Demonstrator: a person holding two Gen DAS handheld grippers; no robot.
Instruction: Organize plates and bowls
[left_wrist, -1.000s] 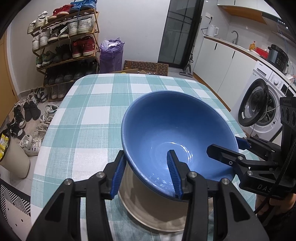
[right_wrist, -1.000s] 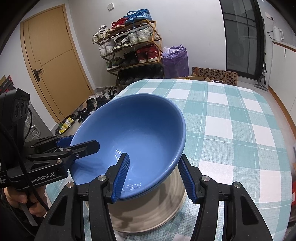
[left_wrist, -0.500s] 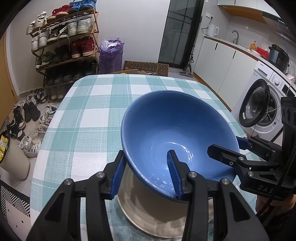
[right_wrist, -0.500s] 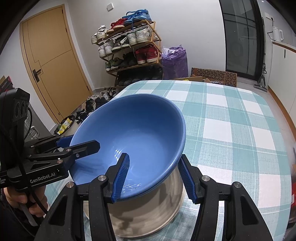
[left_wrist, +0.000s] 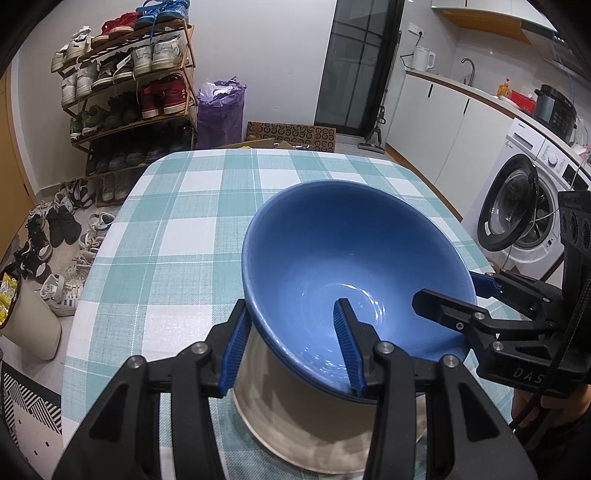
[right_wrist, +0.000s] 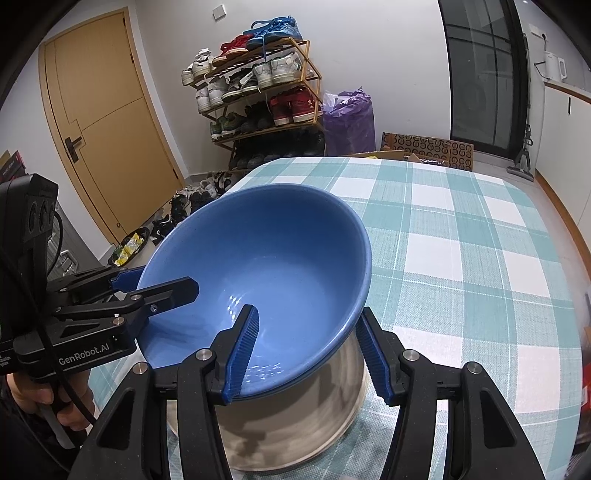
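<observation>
A large blue bowl (left_wrist: 354, 266) is held above a pale plate (left_wrist: 295, 417) on the checked table. My left gripper (left_wrist: 295, 343) is shut on the bowl's near rim, one finger inside, one outside. My right gripper (right_wrist: 306, 350) is shut on the opposite rim of the same blue bowl (right_wrist: 266, 266), and it shows at the right of the left wrist view (left_wrist: 450, 306). The left gripper shows at the left of the right wrist view (right_wrist: 155, 291). The plate (right_wrist: 295, 424) lies under the bowl, blurred. Whether the bowl touches it is hidden.
The teal and white checked tablecloth (left_wrist: 192, 229) covers the table. A shoe rack (left_wrist: 129, 96) and purple bag (left_wrist: 221, 110) stand beyond the far edge. A washing machine (left_wrist: 524, 206) is on the right. A wooden door (right_wrist: 103, 129) is at left.
The bowl, held by both grippers, has stayed almost in place, shifting slightly over the plate. Both grips are unchanged.
</observation>
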